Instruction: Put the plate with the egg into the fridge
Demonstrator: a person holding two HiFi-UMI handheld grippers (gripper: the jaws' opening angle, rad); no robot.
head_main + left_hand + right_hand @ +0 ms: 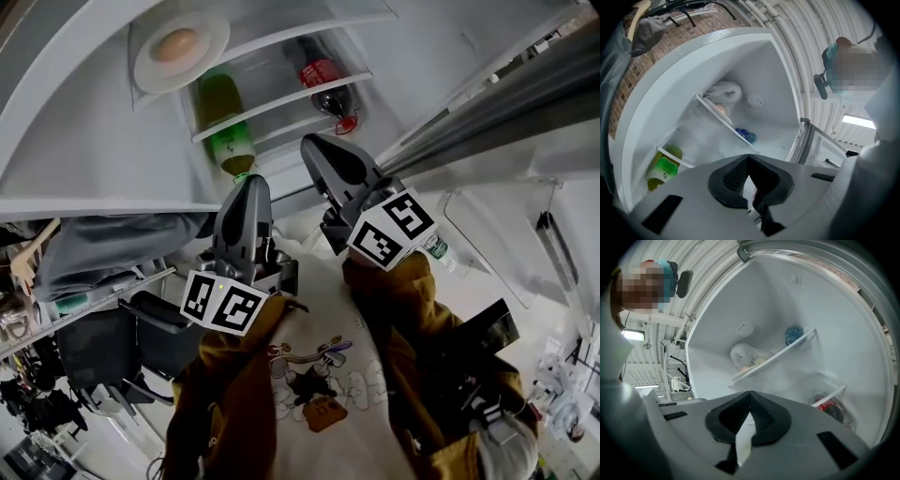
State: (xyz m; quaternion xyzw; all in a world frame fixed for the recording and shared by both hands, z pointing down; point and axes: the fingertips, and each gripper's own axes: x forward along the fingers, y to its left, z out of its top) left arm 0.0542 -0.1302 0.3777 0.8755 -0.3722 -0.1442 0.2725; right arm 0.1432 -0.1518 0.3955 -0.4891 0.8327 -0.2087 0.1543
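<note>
The white plate point(180, 48) with the brown egg point(176, 44) rests on the upper glass shelf point(281, 33) inside the open fridge. From the left gripper view the plate point(724, 92) shows edge-on on that shelf, and it also appears in the right gripper view point(746, 356). My left gripper point(251, 184) is shut and empty, held below the fridge opening, well short of the plate. To its right, my right gripper point(315, 146) is also shut with nothing in it. Both point into the fridge, their jaws point(748, 158) point(750, 394) closed tip to tip.
A green bottle point(225, 124) and a red-labelled dark bottle point(328, 86) lie on the lower shelf. A blue bottle point(746, 136) lies on the upper shelf behind the plate. The open fridge door point(497, 234) stands at the right. A black chair point(141, 337) is at lower left.
</note>
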